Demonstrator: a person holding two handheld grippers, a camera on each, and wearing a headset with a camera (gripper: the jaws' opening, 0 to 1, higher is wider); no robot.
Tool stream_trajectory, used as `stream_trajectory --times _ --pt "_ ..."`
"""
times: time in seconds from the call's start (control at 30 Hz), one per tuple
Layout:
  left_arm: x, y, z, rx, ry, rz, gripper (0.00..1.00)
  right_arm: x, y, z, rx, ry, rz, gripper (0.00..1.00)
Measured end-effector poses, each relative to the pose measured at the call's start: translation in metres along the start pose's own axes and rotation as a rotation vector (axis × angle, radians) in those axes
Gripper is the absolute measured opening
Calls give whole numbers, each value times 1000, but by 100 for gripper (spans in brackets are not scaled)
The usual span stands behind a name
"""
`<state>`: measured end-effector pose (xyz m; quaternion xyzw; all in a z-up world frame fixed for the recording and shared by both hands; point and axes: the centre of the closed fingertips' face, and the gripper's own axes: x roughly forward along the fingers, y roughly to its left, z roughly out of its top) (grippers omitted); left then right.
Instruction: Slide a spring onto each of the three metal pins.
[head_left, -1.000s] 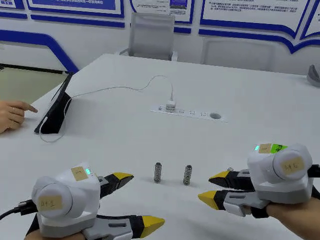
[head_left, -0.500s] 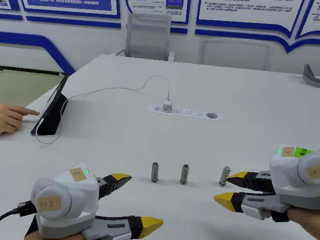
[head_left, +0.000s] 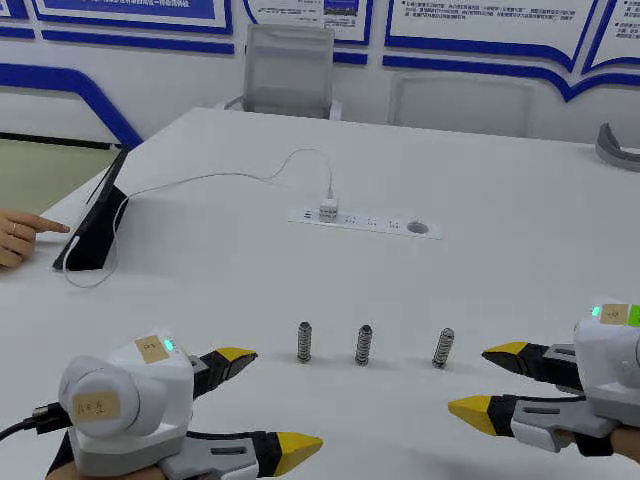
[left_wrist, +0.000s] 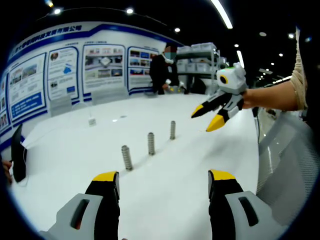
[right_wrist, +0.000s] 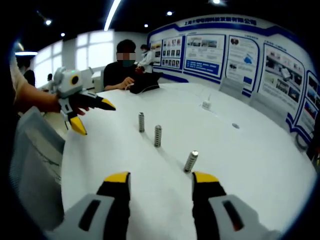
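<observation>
Three upright metal pins stand in a row on the white table (head_left: 200, 300), each with a spring on it: left spring (head_left: 305, 341), middle spring (head_left: 364, 344), right spring (head_left: 443, 347). The right one leans a little. My left gripper (head_left: 268, 400) is open at the near left, short of the row, with nothing between its fingers. My right gripper (head_left: 488, 378) is open too, just right of the right spring and apart from it. In the left gripper view the springs (left_wrist: 150, 143) run ahead of the open jaws. In the right gripper view the nearest spring (right_wrist: 191, 161) stands just beyond the jaws.
A tablet (head_left: 95, 225) leans at the left edge, with a cable running to a charger in the power strip (head_left: 360, 222). A person's hand (head_left: 20, 235) rests beside the tablet. Chairs (head_left: 288, 70) stand behind the table. A seated person (right_wrist: 125, 70) is at the far side.
My right gripper has drawn back to the right, uncovering the third spring on its pin. The left gripper has barely moved. The head camera has tilted a little.
</observation>
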<state>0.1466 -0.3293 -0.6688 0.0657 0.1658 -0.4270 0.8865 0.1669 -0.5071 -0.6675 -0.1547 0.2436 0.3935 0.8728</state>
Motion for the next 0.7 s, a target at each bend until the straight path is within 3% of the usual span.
stream_trajectory --times 0.27,0.7 --pt "-2 5 -3 -12 -1 9 74 -5 -1 -5 14 -13 -9 60" --pt "-3 10 -6 -25 1 18 75 -12 -3 -7 39 -53 -33 66"
